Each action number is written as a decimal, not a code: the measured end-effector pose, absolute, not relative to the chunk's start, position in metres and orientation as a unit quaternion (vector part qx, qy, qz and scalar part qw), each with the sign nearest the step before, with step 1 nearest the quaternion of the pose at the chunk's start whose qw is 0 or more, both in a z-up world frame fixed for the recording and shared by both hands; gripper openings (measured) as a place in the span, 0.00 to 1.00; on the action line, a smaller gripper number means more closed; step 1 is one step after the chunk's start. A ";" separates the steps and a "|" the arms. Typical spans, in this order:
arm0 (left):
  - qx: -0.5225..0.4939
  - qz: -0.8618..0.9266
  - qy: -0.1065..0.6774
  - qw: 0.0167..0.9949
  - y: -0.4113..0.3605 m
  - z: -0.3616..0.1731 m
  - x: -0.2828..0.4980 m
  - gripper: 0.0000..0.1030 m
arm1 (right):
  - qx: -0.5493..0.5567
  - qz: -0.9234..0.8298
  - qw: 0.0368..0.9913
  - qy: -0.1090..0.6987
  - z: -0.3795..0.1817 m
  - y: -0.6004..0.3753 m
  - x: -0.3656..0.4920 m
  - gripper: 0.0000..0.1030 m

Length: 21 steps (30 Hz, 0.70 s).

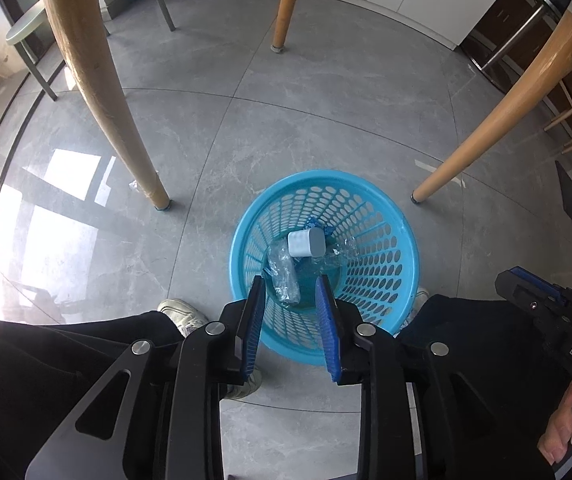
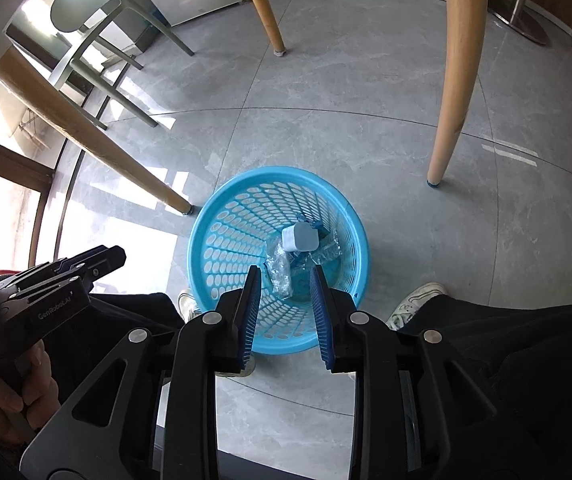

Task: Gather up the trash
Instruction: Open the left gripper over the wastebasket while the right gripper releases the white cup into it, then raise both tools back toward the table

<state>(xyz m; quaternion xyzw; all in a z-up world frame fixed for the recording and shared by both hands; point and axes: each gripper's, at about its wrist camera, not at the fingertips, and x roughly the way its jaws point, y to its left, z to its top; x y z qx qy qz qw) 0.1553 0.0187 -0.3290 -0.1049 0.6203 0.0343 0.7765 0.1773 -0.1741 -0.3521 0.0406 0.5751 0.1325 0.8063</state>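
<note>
A blue perforated plastic waste basket (image 1: 370,216) stands on the grey tiled floor, also in the right wrist view (image 2: 225,216). Inside lie a small white-grey box (image 1: 305,242), a crushed clear plastic bottle (image 1: 283,276) and crumpled clear wrap (image 1: 340,254); the box (image 2: 299,238) and the bottle (image 2: 279,270) also show in the right wrist view. My left gripper (image 1: 290,284) is open and empty above the basket's near rim. My right gripper (image 2: 284,274) is open and empty above the same rim. The right gripper's tip (image 1: 526,286) shows at the left view's right edge.
Wooden table legs (image 1: 97,92) (image 1: 498,120) (image 2: 454,72) stand around the basket. A pale green chair (image 2: 97,12) is at the back left. My white shoes (image 1: 183,314) (image 2: 416,302) and black trousers flank the basket. Dark cabinets (image 1: 514,28) line the far right.
</note>
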 end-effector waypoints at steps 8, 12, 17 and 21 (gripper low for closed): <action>-0.120 0.024 0.616 0.778 0.016 -0.309 0.136 0.39 | 0.058 0.137 0.820 0.552 -0.323 -0.188 0.158 0.33; -0.112 0.017 0.605 0.788 0.011 -0.293 0.122 0.45 | 0.068 0.142 0.829 0.536 -0.304 -0.198 0.144 0.39; -0.108 0.010 0.588 0.801 0.013 -0.268 0.101 0.50 | 0.065 0.147 0.845 0.510 -0.274 -0.210 0.120 0.45; -0.099 0.013 0.564 0.820 0.016 -0.242 0.081 0.51 | 0.045 0.146 0.862 0.483 -0.248 -0.219 0.098 0.48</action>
